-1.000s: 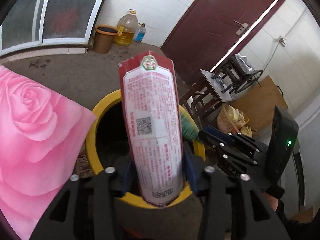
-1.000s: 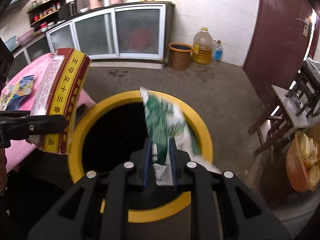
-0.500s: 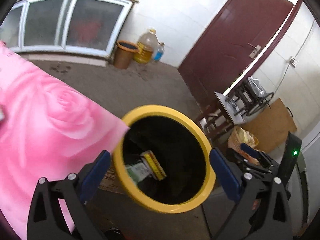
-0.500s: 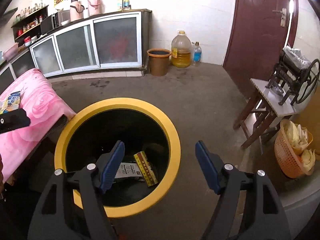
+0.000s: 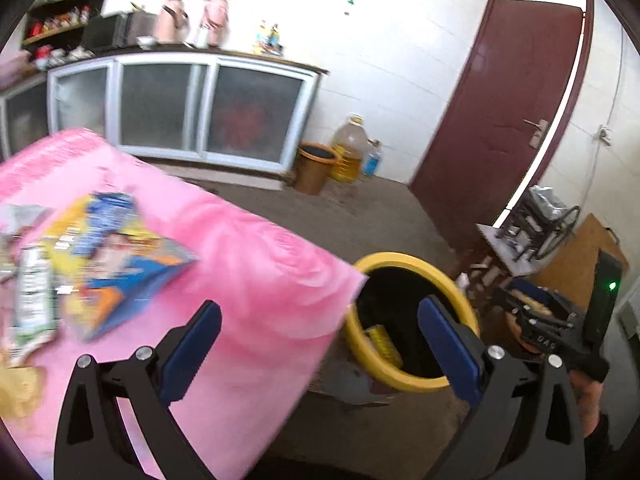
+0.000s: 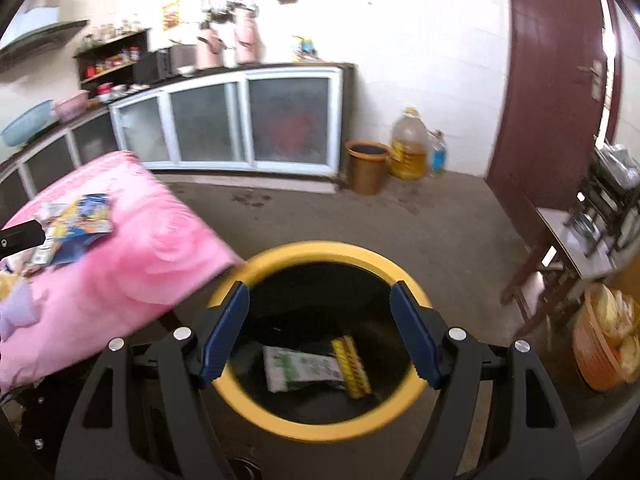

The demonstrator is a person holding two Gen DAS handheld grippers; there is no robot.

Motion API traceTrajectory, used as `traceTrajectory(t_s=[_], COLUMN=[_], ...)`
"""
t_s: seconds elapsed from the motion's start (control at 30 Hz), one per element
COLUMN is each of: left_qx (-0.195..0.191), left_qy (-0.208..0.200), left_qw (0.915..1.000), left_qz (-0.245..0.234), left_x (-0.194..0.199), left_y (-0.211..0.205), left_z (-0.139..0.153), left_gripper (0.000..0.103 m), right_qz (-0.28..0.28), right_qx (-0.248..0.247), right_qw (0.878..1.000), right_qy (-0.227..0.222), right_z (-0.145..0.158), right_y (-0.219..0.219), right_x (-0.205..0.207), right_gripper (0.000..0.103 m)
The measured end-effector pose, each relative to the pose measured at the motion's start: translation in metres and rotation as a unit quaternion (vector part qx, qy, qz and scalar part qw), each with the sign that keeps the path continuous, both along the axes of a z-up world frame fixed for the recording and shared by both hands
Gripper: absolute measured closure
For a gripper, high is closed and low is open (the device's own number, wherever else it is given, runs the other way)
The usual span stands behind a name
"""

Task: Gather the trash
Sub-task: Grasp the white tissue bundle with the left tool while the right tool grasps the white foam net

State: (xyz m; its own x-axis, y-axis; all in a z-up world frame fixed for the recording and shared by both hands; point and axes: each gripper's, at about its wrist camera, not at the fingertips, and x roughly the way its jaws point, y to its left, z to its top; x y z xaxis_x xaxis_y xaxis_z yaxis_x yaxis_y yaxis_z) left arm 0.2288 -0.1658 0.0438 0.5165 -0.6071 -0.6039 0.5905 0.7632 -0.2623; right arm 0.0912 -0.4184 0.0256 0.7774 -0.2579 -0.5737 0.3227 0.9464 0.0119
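- While my left gripper (image 5: 320,344) hangs with its blue pads spread wide and nothing between them, one pad sits over the pink rose-print cloth (image 5: 256,280) and the other over the bin.
- My right gripper (image 6: 320,332) is parted too, empty, framing the mouth of the yellow-rimmed bin (image 6: 320,249).
- Down inside the bin I see the green-and-white packet (image 6: 300,368) lying flat, with the red-and-yellow carton (image 6: 352,364) touching its side.
- On the cloth, well apart from the bin, more trash waits: a blue-and-yellow snack wrapper (image 5: 120,256) and a green-and-white pouch (image 5: 34,304) beside it.
- Against the far wall I make out a brown pail (image 6: 367,166) just beside an oil jug (image 6: 409,146).
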Motion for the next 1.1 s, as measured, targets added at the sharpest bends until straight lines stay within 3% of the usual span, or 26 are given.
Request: traceTrajectory(t_s=[0.23,0.37,0.53,0.77,0.93,1.1], left_qx=[0.025,0.049,0.085,0.128,0.149,0.152], left_qy=[-0.041,-0.057,-0.076,-0.085,-0.076,-0.053], left_qw=[0.9955,0.9851,0.9595,0.9145,0.901,0.8978], left_qz=[0.082,0.155,0.258,0.374,0.4,0.41], left_x=[-0.017,-0.021,-0.023,-0.012,0.011,0.03], left_y=[0.099,0.167,0.251,0.35,0.388,0.414], left_z=[0.021,0.027,0.025,0.014,0.006,-0.002], left_gripper=[0.008,0.008,0.008,0.008,0.008,0.008], right_qz=[0.113,0.187,0.29,0.394,0.415,0.417], right_qx=[0.004,0.019,0.046,0.049,0.043,0.036], right_qw=[0.993,0.981,0.955,0.918,0.909,0.907], right_qy=[-0.031,-0.044,-0.039,-0.006,0.023,0.046], right_z=[0.018,0.024,0.019,-0.006,-0.023,-0.037], right_y=[0.072,0.113,0.173,0.257,0.289,0.301], right_x=[0.02,0.03,0.043,0.06,0.079,0.094], right_gripper=[0.033,0.032,0.031,0.031,0.031,0.03])
